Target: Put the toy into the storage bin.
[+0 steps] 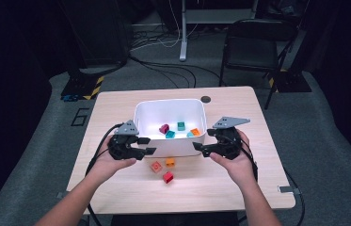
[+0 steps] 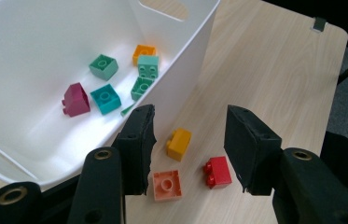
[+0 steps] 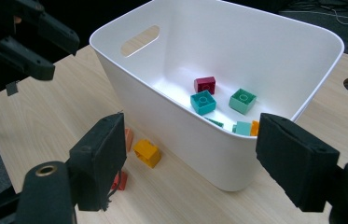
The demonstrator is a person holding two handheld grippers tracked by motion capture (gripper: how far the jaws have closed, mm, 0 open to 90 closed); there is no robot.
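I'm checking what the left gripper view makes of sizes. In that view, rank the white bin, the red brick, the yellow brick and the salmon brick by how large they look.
1. white bin
2. salmon brick
3. red brick and yellow brick: alike, and the yellow lies farther off, so unranked.

- a black folding chair sits on the grey floor past the bench
- cables trail around a white stand leg
- a yellow-black striped base at far left

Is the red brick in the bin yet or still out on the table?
Out. The red brick lies on the table, beside the white bin.
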